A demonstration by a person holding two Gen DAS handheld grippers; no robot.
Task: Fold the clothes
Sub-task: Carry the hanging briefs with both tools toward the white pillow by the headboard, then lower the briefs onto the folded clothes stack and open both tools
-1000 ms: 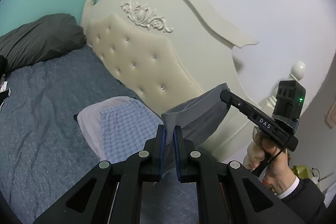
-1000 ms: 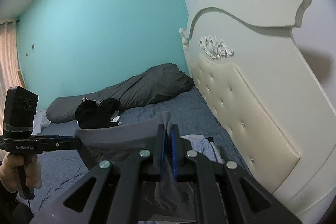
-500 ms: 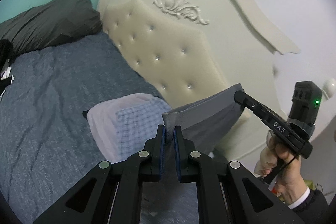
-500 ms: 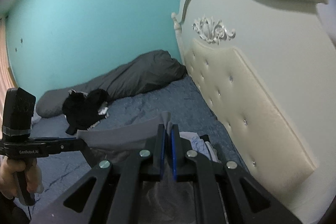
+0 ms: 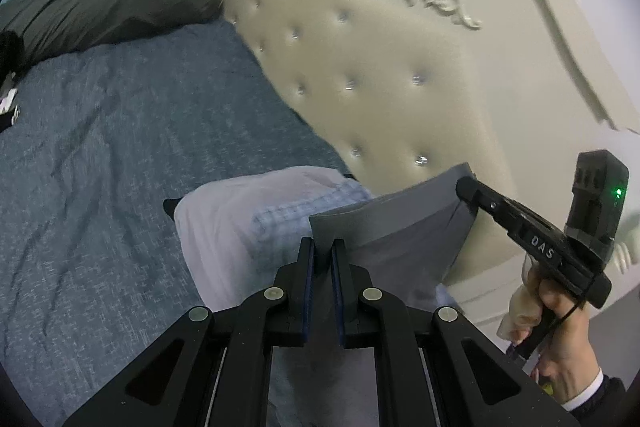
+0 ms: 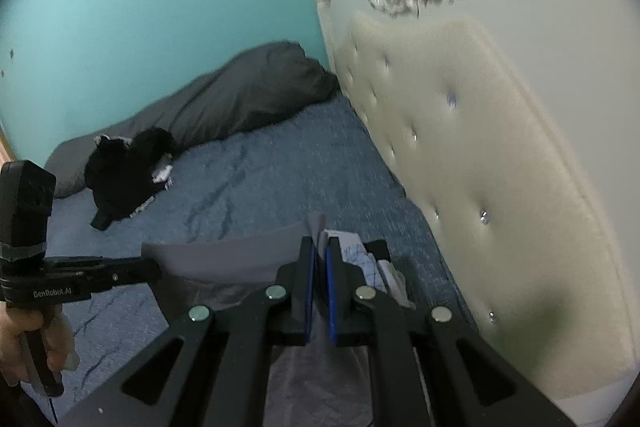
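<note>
A grey garment [image 5: 404, 227] hangs stretched between my two grippers above the bed. My left gripper [image 5: 323, 247] is shut on one top corner of it. My right gripper [image 6: 319, 243] is shut on the other top corner, and the same grey garment [image 6: 224, 259] spans leftward to the other tool. Each gripper shows in the other's view: the right gripper [image 5: 466, 185] at the right, the left gripper [image 6: 154, 269] at the left. Below the hanging cloth lies a stack of folded clothes [image 5: 240, 227], pale lilac with a blue check piece [image 5: 292, 213] on top.
The blue bedsheet [image 5: 120, 147] spreads to the left. A cream tufted headboard [image 5: 380, 87] stands close on the right. A dark grey duvet [image 6: 240, 103] and a black heap of clothes [image 6: 124, 171] lie at the far end by the teal wall.
Both grippers have sunk and moved nearer to the bed and the headboard, carrying the grey garment toward the folded stack. Both stayed shut.
</note>
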